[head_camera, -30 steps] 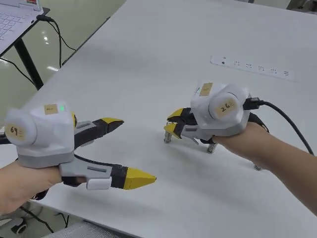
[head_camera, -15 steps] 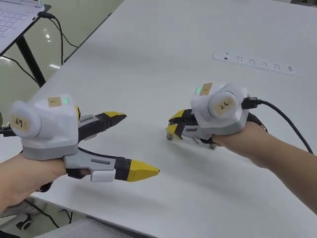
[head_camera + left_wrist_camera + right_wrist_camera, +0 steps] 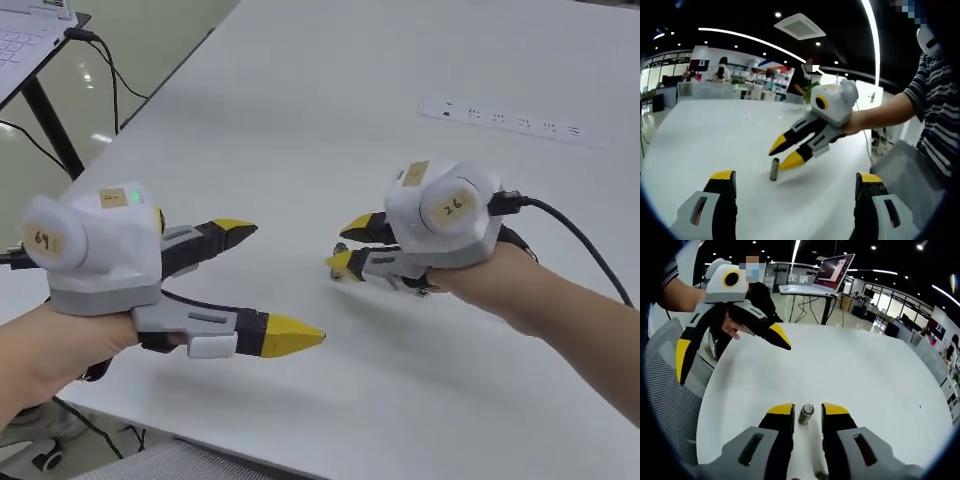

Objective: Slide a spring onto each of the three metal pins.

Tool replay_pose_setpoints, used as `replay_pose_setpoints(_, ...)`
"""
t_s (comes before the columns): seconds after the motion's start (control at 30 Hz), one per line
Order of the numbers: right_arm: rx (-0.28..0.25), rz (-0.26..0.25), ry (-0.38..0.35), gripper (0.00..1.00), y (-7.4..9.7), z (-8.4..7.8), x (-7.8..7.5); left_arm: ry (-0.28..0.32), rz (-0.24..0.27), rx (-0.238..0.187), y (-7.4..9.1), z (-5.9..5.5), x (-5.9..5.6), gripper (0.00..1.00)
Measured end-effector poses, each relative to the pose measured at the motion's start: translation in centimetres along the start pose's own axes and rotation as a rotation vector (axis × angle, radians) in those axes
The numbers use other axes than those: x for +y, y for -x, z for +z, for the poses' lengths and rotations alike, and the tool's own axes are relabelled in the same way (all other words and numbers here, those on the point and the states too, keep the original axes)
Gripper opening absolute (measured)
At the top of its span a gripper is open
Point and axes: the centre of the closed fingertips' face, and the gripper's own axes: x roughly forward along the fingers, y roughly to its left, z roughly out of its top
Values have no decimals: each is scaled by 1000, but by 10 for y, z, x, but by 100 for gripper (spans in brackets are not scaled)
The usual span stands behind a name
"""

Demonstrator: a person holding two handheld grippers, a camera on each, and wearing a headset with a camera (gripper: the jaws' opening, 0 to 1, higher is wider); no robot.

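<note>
Between the yellow tips of the right gripper (image 3: 803,409), set narrow but apparently not touching it, a short metal pin (image 3: 806,414) stands upright on the smooth white table (image 3: 300,100). It already wears a grey coiled spring (image 3: 805,416). At 6 o'clock from it peeks a second coil (image 3: 821,474). At 10 o'clock the left gripper (image 3: 278,283) is wide open and empty. I judge at least one pin done.

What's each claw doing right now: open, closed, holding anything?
Left claw: wide open, empty.
Right claw: open, tips either side of a spring-covered pin, not gripping it.
</note>
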Motion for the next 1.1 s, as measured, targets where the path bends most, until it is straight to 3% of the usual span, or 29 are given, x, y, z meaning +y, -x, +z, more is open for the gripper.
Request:
replay_pose_setpoints(0.3,-101,-22,-125,32,30,9,-1,-7,-2,-10,-5,7,0,97)
replay_pose_setpoints(0.8,-174,-90,-201,49,71,-5,1,-25,-10,-15,-11,15,-3,98)
replay_pose_setpoints(1.1,-211,-155,-249,60,93,-22,-4,-44,-19,-19,-15,19,-7,98)
